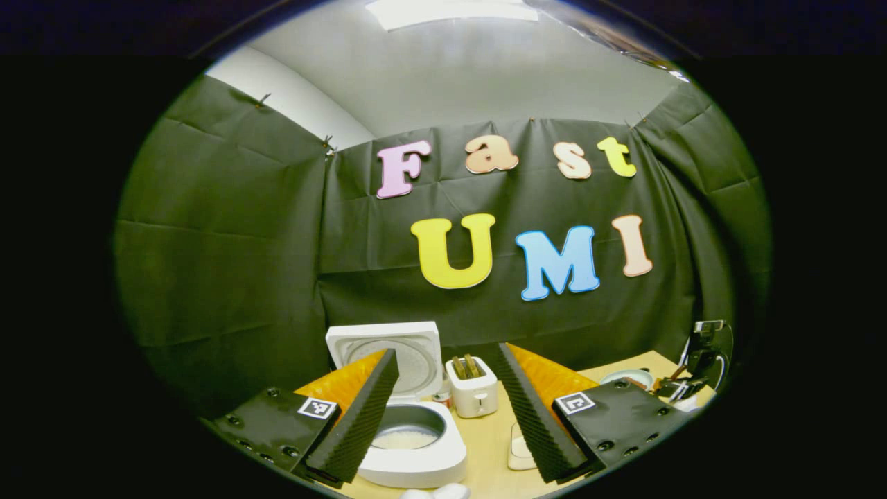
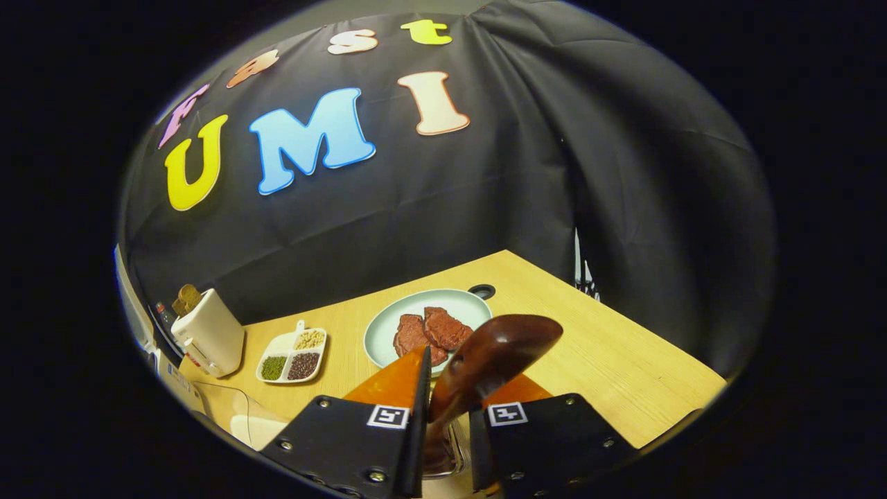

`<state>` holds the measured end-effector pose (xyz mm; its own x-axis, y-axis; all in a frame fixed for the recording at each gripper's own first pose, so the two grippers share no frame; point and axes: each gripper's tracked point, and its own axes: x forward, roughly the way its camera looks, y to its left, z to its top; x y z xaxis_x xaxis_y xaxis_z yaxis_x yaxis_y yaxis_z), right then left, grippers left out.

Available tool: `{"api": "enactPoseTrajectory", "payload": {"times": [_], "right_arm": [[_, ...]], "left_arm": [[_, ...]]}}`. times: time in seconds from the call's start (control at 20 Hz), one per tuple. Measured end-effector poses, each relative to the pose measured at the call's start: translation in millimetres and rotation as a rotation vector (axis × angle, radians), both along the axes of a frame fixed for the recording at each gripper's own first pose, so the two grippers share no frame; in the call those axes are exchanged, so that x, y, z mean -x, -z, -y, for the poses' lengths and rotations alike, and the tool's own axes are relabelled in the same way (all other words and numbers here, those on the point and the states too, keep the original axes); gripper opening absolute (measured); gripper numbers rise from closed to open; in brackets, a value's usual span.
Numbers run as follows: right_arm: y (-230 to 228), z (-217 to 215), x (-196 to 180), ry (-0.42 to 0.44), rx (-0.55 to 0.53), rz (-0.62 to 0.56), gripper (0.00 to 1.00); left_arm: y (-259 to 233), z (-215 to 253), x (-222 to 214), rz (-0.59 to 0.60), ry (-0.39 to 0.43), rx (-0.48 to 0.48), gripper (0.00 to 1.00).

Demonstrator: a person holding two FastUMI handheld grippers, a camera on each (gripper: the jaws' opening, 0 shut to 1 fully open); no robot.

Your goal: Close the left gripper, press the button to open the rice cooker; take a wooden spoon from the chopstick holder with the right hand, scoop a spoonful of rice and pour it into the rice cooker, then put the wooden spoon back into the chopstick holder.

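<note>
Rice cooker [image 1: 414,443] sits open at the counter's [image 2: 610,360] left, lid raised, rice inside, between the left tongs' [image 1: 443,409] spread fingers. Toaster [image 1: 472,388] stands beside it. Farther right, the right tongs [image 2: 443,409] clamp a wooden spoon [image 2: 495,357] above a plate [image 2: 388,322] of meat.

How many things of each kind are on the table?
Appliances: 2, the open rice cooker and the toaster.
Dishes with food: 2, the plate of meat and the divided dish of beans.
Spoons: 1, the wooden spoon, held in the right claw.
Total: 5.
</note>
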<state>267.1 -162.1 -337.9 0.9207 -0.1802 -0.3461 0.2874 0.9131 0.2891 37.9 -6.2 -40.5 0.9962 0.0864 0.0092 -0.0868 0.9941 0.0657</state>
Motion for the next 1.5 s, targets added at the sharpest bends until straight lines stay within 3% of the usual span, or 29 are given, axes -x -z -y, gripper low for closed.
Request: {"api": "enactPoseTrajectory", "payload": {"times": [0.05,0.4,0.8,1.15,1.5], "right_arm": [[-1.4,0.7,-0.8,0.002,0.017,0.002,0.22],[-18.7,-8.0,7.5,-0.021,0.095,0.020,0.22],[-130.6,-50.2,14.5,-0.092,0.322,0.174,0.22],[-199.3,-149.1,25.8,-0.253,0.377,0.248,0.22],[-154.9,-262.3,30.6,-0.428,0.437,0.210,0.22]], "left_arm": [[0.7,-1.3,0.1,-0.001,-0.002,0.002,0.98],[3.2,-9.4,0.9,-0.006,-0.005,0.010,0.97],[6.9,-38.2,9.1,-0.005,-0.026,0.040,1.00],[20.3,-77.0,18.8,-0.002,-0.088,0.033,1.00],[32.6,-93.4,23.7,-0.015,-0.112,0.032,0.99]]}}
